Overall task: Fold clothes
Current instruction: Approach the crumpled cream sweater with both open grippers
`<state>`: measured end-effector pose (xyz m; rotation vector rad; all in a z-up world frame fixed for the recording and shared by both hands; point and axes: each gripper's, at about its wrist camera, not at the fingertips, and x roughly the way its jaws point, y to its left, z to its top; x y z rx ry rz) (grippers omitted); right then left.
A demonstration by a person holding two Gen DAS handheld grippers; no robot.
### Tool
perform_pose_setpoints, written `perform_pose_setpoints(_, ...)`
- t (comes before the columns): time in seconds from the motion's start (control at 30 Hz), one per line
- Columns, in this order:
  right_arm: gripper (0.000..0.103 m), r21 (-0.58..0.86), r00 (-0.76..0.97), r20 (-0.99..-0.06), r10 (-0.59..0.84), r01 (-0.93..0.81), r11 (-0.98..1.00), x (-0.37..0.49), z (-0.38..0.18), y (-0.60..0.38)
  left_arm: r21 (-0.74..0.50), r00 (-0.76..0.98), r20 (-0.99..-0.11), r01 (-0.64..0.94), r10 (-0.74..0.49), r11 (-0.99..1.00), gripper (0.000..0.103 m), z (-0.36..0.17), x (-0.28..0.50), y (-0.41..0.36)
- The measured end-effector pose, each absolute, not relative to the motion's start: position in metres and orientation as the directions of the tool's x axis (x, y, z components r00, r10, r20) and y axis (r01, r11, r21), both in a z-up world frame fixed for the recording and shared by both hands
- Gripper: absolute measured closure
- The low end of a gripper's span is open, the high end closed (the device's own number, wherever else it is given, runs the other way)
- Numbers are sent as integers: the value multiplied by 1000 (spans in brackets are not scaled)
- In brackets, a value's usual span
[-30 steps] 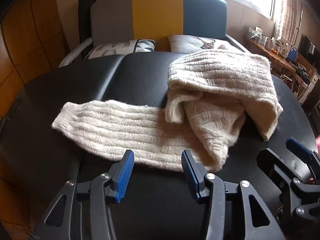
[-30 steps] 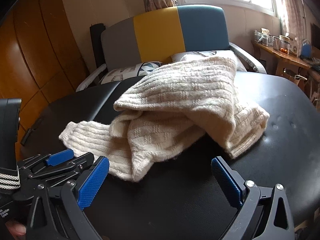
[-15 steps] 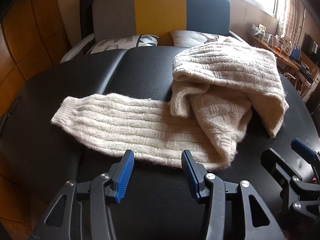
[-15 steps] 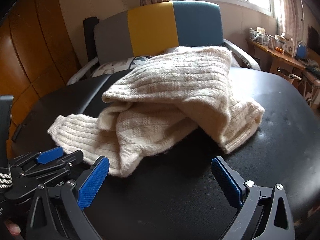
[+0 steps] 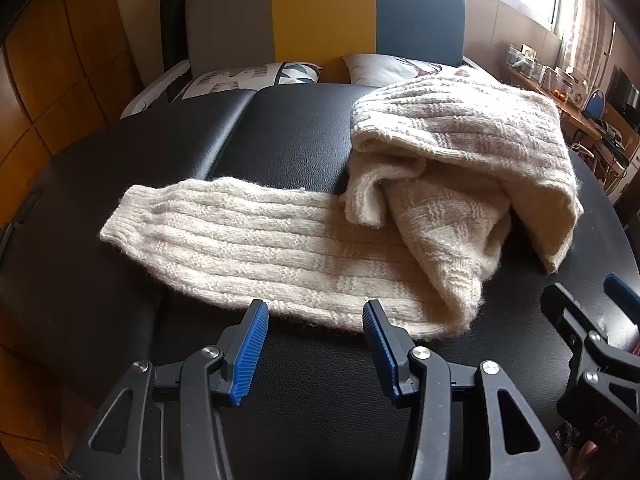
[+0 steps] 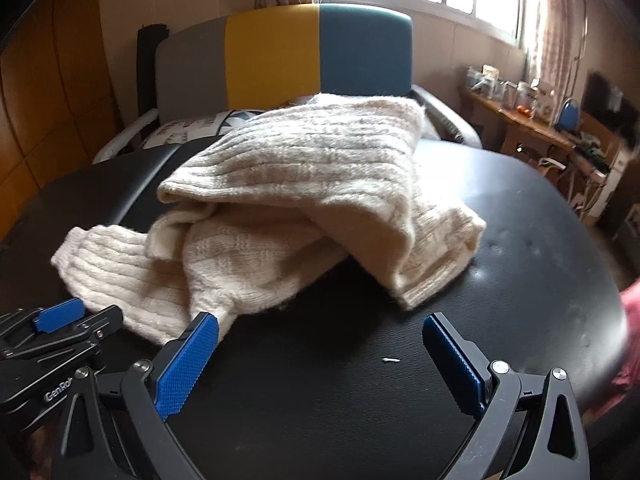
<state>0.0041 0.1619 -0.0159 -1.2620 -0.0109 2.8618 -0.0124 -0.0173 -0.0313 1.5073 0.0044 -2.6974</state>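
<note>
Cream ribbed sweater [image 5: 420,200], bunched, sleeve outstretched

Both wrist views sit low at the near edge of the black table [image 5: 304,412], facing the far chair [image 6: 320,52]. The left looks from the near left, the right from the near right. Both share the sweater [image 5: 400,216] [image 6: 304,200], close ahead.

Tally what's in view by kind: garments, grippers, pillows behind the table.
Cream knit sweater: 1, crumpled on the black table, one sleeve laid out flat
Grippers: 2, left gripper and right gripper, both open and empty
Patterned pillows: 2, one and another
Total: 5
</note>
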Motion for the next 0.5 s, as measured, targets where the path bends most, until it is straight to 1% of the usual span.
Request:
perform_pose_setpoints(0.2, 0, 52, -655, -754, -42, 4, -999, 1, -21, 164, 30, -521, -852, 50, -52, -998, 53, -33, -13, -18)
perform_pose_setpoints(0.5, 0, 32, -645, -762, -56, 49, -998, -4, -22, 156, 31, -508, -860, 61, -58, -998, 53, -37, -16, -20)
